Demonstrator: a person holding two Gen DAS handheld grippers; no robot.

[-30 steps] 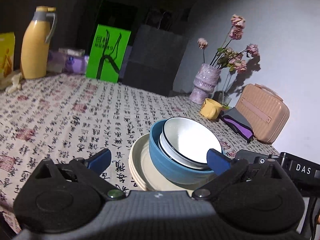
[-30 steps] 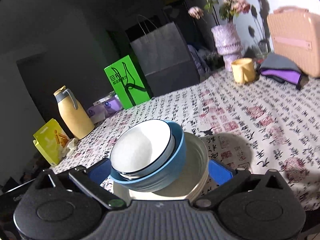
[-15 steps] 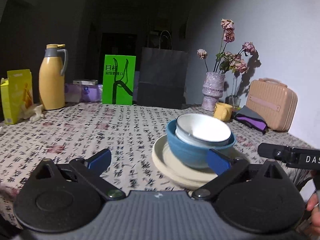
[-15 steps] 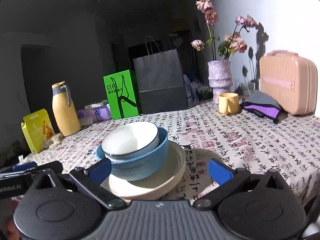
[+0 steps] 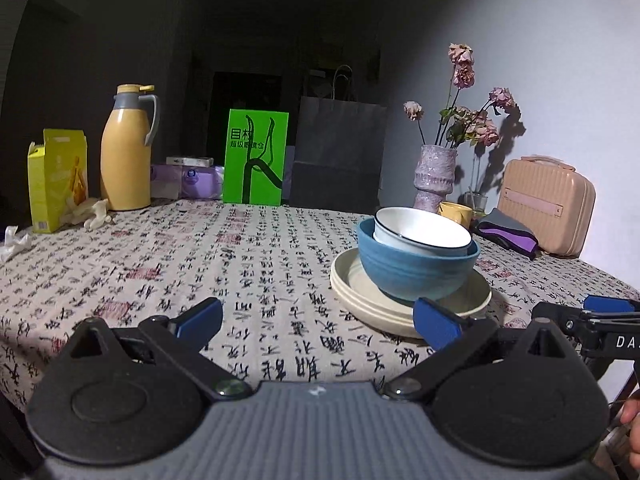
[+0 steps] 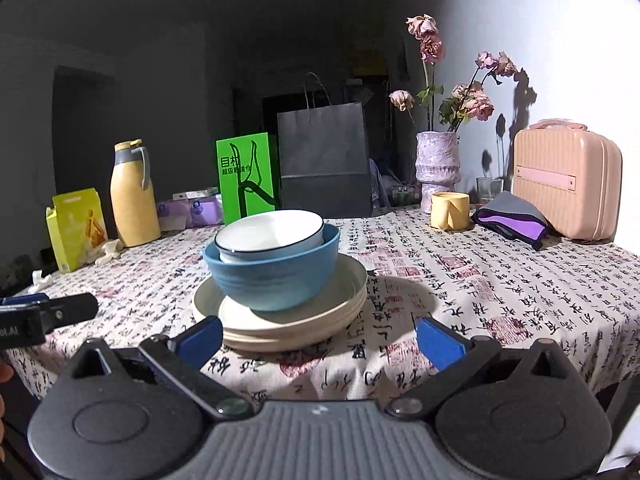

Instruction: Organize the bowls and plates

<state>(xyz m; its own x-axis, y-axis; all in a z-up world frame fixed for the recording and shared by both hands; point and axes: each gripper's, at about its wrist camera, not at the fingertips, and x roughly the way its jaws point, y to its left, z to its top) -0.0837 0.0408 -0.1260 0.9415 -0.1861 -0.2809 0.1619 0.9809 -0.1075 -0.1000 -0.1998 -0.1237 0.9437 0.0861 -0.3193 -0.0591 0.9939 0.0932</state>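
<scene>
1. The left gripper is spread wide with nothing between its blue fingers; it hangs just above the near edge of the desk, with the stack ahead to its right.
2. The right gripper is likewise wide open and empty, low at the desk edge, the stack straight ahead between its blue fingers.
3. The task's things form one stack on the patterned cloth: cream plates at the bottom, a blue bowl on them, and a white bowl nested inside the blue one, sitting slightly tilted.
4. Neither gripper touches the stack.
5. Farther back right stand a yellow mug, a purple vase with dried flowers, a folded purple-grey cloth and a pink case.
6. Along the far edge stand a black paper bag, a green box, a yellow thermos and a yellow carton.
</scene>
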